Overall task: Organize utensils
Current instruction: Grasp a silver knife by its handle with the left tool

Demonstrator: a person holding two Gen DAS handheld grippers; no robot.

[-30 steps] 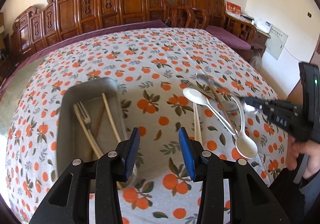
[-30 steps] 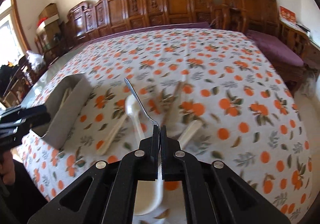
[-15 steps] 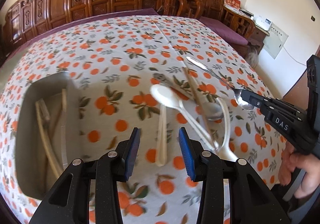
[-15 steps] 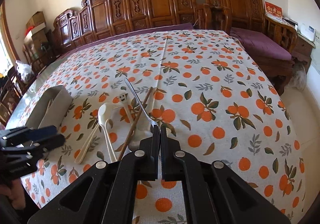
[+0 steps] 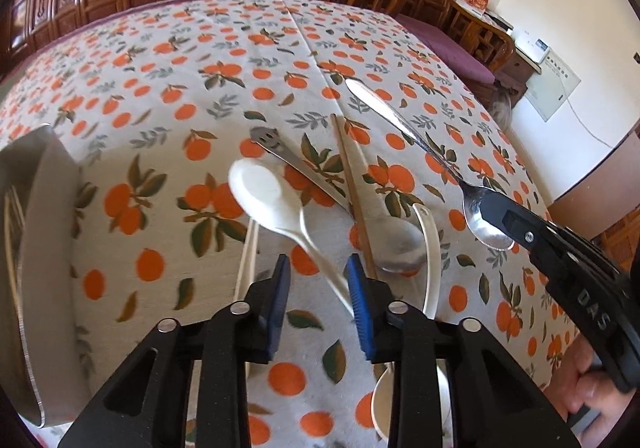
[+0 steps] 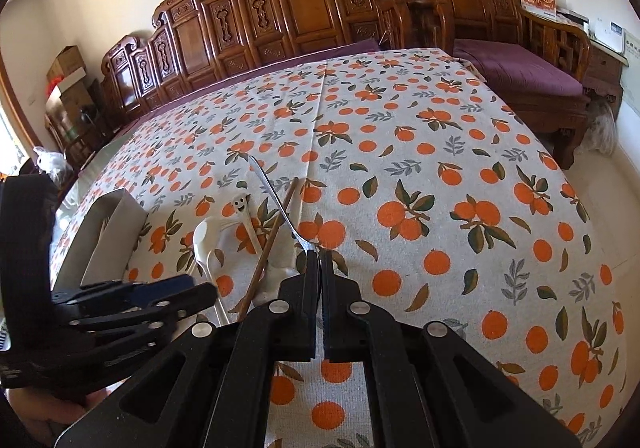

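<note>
My left gripper (image 5: 318, 288) hangs low over a heap of utensils on the orange-print tablecloth. Its blue pads (image 5: 280, 288) are closing, and the thin handle of a white spoon (image 5: 260, 188) runs between them untouched. Beside it lie a metal spoon with a smiley-face handle (image 5: 266, 136), a wooden chopstick (image 5: 352, 188) and a second white spoon (image 5: 428, 248). My right gripper (image 6: 319, 260) is shut on the bowl of a plain metal spoon (image 6: 272, 192) held above the cloth, its handle pointing away; from the left wrist, that spoon (image 5: 400, 120) sits at the right.
A metal tray (image 5: 40, 248) with several utensils stands at the left edge, seen also from the right wrist as the tray (image 6: 108, 232). A pale stick (image 5: 248, 248) lies beside the white spoon. Carved wooden chairs line the far side. A person's hand (image 5: 588, 388) holds the right gripper.
My left gripper has swung right from the tray to the utensil heap and come down, its jaws narrowing around the white spoon's handle. The right gripper still holds the metal spoon.
</note>
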